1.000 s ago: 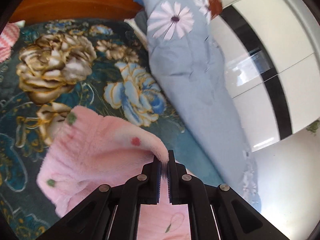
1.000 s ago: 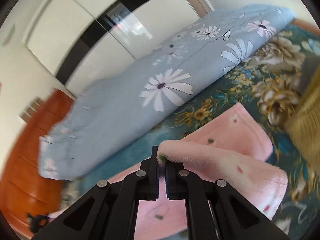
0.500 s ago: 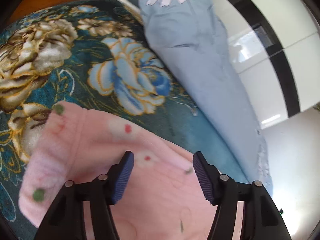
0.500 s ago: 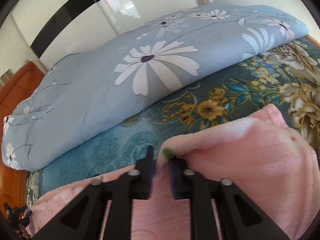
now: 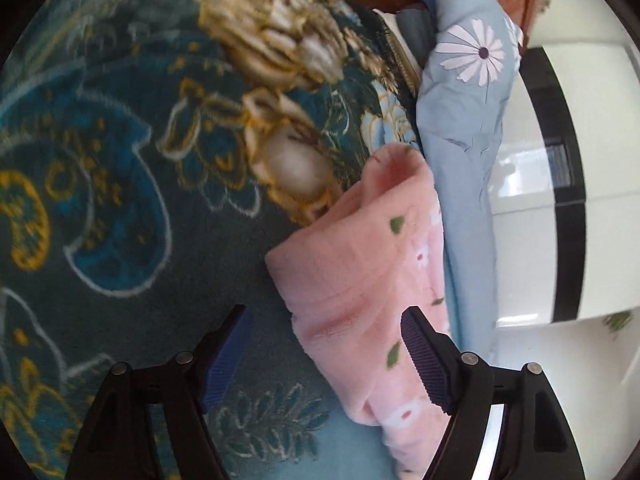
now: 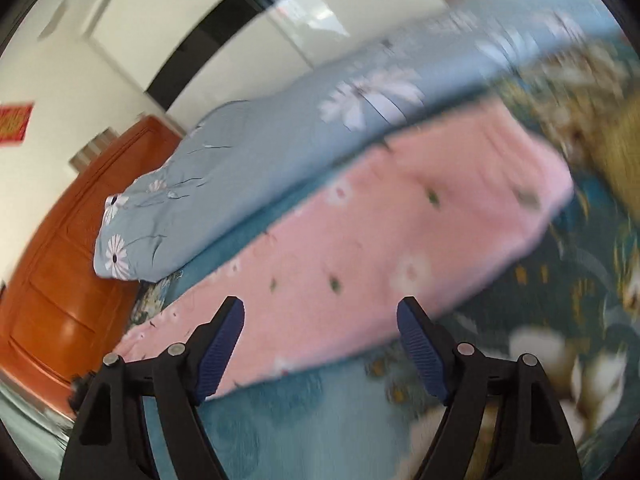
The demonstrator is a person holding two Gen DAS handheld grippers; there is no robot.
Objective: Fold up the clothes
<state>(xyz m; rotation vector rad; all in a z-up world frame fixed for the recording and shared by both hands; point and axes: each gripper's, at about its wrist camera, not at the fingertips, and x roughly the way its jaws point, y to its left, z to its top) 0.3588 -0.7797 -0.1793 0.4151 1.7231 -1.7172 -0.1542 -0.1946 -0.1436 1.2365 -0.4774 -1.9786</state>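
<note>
Both grippers let go of the pink garment (image 6: 360, 248) since a second ago: left gripper (image 5: 324, 356) and right gripper (image 6: 320, 344) opening, empty (nothing pinched). Garment lies folded on the floral blanket (image 5: 120, 208), blue duvet (image 6: 260, 152) at 12 o'clock.

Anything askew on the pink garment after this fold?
Slightly. In the left wrist view the pink fleece garment has one end puckered up into a hump beside the blue quilt, not flat. Otherwise it lies as a long folded strip; nothing damaged.
</note>
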